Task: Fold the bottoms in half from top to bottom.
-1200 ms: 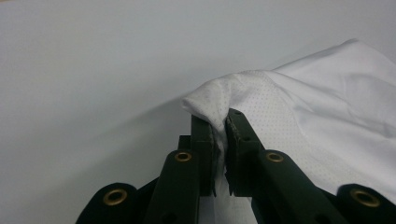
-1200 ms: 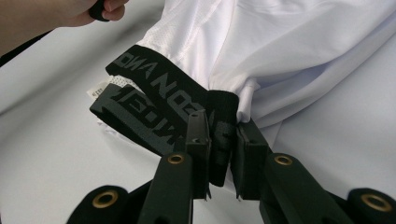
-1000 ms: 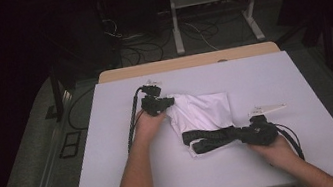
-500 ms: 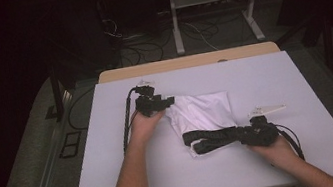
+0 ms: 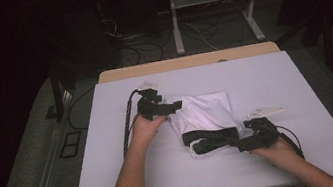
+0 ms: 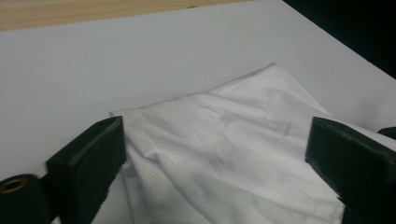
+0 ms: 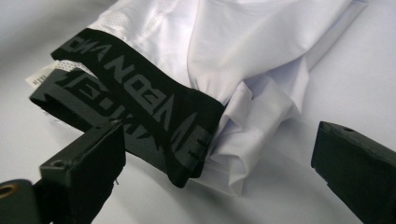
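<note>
Partly under your right gripper (image 5: pixel 242 138), the white shorts (image 5: pixel 205 112) lie mid-table (image 5: pixel 278 76), black waistband (image 7: pixel 140 100) lettering hard to read. Both your grippers, left gripper (image 5: pixel 169 108) included, gape open; bare table surrounds.

Materials and finishes of the cloth, the grippers and the table.
The garment (image 6: pixel 224 158) was thin white cloth, part finely perforated mesh, part smooth with a faint sheen; its waistband (image 7: pixel 140 102) was matt black woven elastic with grey lettering. The jaws of each gripper (image 7: pixel 219 177) were matt black plastic. The table (image 5: pixel 252 75) had a smooth matt white top and a wood edge (image 5: pixel 190 61).
</note>
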The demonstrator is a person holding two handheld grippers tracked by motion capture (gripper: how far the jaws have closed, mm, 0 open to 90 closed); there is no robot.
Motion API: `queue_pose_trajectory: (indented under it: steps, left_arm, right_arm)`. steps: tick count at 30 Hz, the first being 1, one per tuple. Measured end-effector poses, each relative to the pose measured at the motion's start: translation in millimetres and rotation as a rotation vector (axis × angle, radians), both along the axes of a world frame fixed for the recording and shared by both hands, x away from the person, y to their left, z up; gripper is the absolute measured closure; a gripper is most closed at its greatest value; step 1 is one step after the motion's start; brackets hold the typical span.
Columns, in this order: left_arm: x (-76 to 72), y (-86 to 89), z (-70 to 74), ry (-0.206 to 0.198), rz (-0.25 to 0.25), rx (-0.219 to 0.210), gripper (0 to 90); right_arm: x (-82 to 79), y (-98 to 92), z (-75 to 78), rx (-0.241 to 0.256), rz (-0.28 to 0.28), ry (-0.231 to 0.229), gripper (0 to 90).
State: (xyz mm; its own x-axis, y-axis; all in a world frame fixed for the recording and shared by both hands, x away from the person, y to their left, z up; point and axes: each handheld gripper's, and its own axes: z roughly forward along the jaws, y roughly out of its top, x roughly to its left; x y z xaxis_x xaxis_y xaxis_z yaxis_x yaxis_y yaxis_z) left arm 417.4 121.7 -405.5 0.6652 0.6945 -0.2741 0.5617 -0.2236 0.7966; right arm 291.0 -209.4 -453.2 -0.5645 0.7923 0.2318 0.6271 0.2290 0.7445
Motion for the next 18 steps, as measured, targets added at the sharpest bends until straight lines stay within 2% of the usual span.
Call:
queue_pose_trajectory:
  steps: [2,6,7,9,12,14,18]
  left_arm:
    - [-5.3,-2.4,2.9,-0.019,-0.011,0.014,1.9]
    - [-13.5,-5.7,6.8,-0.025,-0.05,0.014,0.0]
    - [-16.7,-7.0,8.3,-0.031,-0.059,0.025,0.0]
    - [-21.2,-8.4,10.3,-0.037,-0.08,0.029,0.0]
    - [-28.7,-11.8,12.7,-0.053,-0.094,0.049,0.0]
    - [-32.8,-14.0,13.5,-0.065,-0.094,0.062,0.0]
    - [-39.1,-15.7,13.7,-0.071,-0.102,0.062,0.0]
  right_arm:
    - [0.0,-0.7,1.1,0.003,-0.004,-0.005,1.8]
    - [0.8,-3.1,3.0,0.011,-0.006,-0.009,0.0]
    - [1.0,-3.7,3.6,0.011,-0.008,-0.006,0.0]
    - [0.5,-5.0,5.1,-0.002,-0.028,-0.024,0.0]
    - [-0.8,-7.5,8.6,-0.008,-0.06,-0.057,0.0]
    - [-0.3,-9.9,10.4,-0.001,-0.066,-0.061,0.0]
    - [0.8,-14.3,10.8,0.004,-0.079,-0.069,0.0]
